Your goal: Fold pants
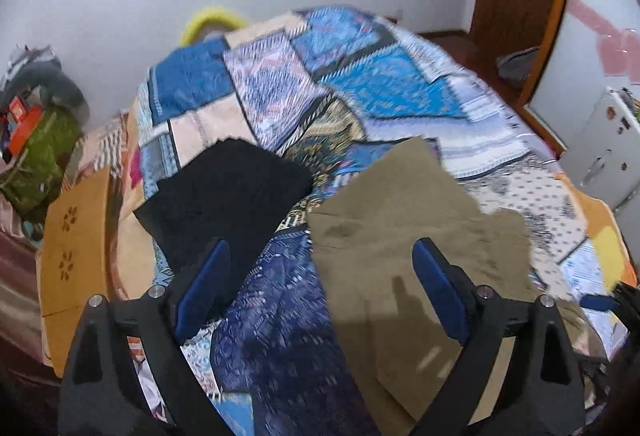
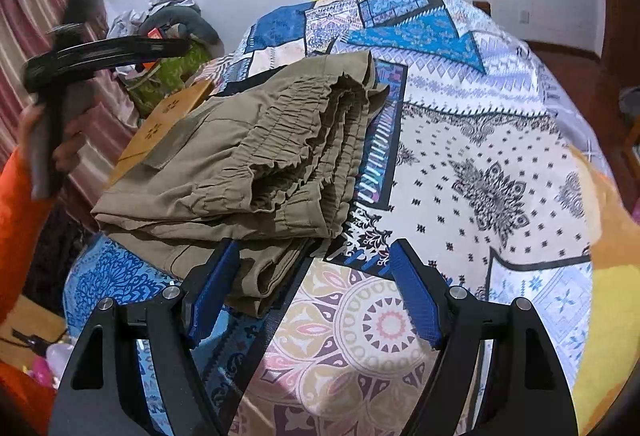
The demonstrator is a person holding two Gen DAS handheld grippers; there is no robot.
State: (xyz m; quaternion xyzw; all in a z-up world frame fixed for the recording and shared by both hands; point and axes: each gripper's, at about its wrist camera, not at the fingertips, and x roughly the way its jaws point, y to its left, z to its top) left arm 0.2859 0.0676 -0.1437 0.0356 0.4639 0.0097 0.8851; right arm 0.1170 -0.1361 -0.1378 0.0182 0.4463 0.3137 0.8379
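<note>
With both the left gripper (image 1: pixel 320 276) and right gripper (image 2: pixel 314 286) hanging spread and empty, the folded khaki pants (image 2: pixel 240 172) are lying near the patchwork bedspread's (image 2: pixel 480 156) left edge, where the seemingly loose stack risks slumping if nudged.

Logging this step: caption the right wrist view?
Open right tool beside folded khaki pants on a patchwork bedspread.

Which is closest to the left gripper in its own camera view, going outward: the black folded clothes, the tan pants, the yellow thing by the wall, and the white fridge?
From the left gripper:
1. Tan pants, under its right finger; black folded clothes, by its left finger. Too close to call.
2. White fridge, far right.
3. Yellow thing, beyond the bed's far edge.
</note>
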